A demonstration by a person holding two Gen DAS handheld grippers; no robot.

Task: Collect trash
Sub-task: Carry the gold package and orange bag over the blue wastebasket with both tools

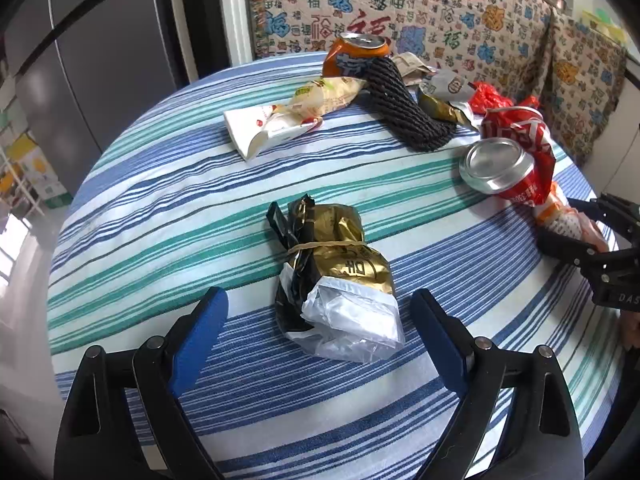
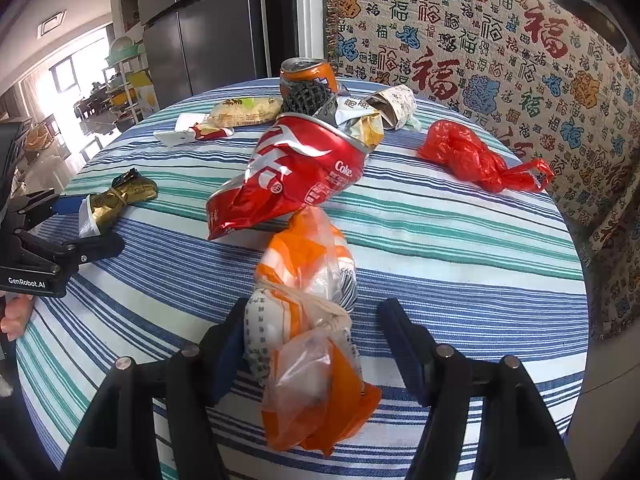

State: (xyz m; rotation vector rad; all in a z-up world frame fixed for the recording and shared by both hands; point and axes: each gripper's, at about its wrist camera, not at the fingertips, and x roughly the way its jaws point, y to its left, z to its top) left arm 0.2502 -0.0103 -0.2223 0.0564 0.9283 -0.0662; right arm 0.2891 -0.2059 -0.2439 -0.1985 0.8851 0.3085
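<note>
A gold-and-black wrapper bundle (image 1: pixel 336 276), tied with a rubber band and with white plastic at its near end, lies on the striped tablecloth (image 1: pixel 160 220). My left gripper (image 1: pixel 319 294) stands open around it, both blue pads clear of its sides. In the right wrist view an orange-and-white knotted plastic bag (image 2: pixel 308 312) lies between the fingers of my right gripper (image 2: pixel 315 304), which is open. The left finger is close against the bag; the right finger (image 2: pixel 400 340) stands apart from it. A crushed red cola can (image 2: pixel 292 172) lies just beyond the bag.
Further back on the round table are an orange can (image 1: pixel 356 56), a black foam net sleeve (image 1: pixel 404 108), pale snack wrappers (image 1: pixel 288 116), crumpled paper (image 2: pixel 392 104) and a red plastic bag (image 2: pixel 476 160). A patterned sofa cover (image 2: pixel 500 40) rises behind; a grey fridge (image 1: pixel 112 60) stands to the left.
</note>
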